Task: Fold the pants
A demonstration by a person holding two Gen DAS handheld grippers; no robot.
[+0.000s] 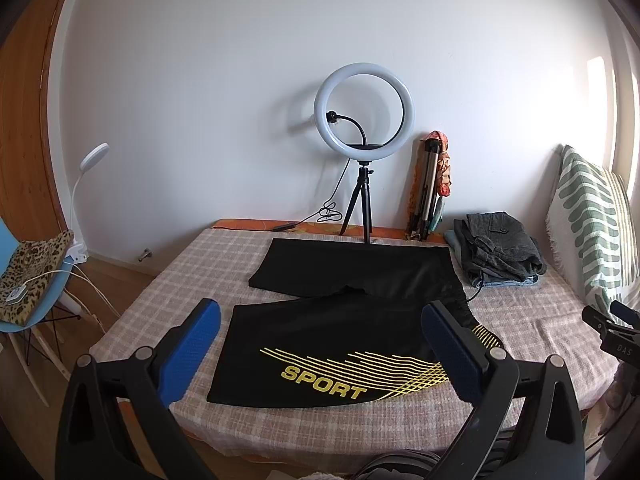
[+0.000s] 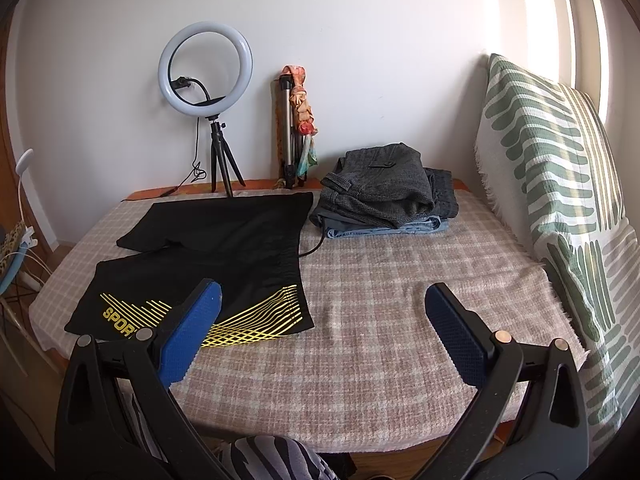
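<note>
Two claws are hovering spread and empty; the left claw (image 1: 320, 350) is hanging above the black SPORT shorts (image 1: 320, 344), the right claw (image 2: 323, 332) just right of the shorts; the shorts are lying flat on the checked blanket (image 2: 380, 300), legs spread apart; behind the shorts a ring light (image 1: 363, 111) is standing; right of the shorts folded trousers (image 2: 384, 196) are sitting stacked.

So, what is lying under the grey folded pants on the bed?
Under the grey folded pants lies folded light-blue denim; only its edge shows. A black cable runs underneath, its end hidden.
</note>
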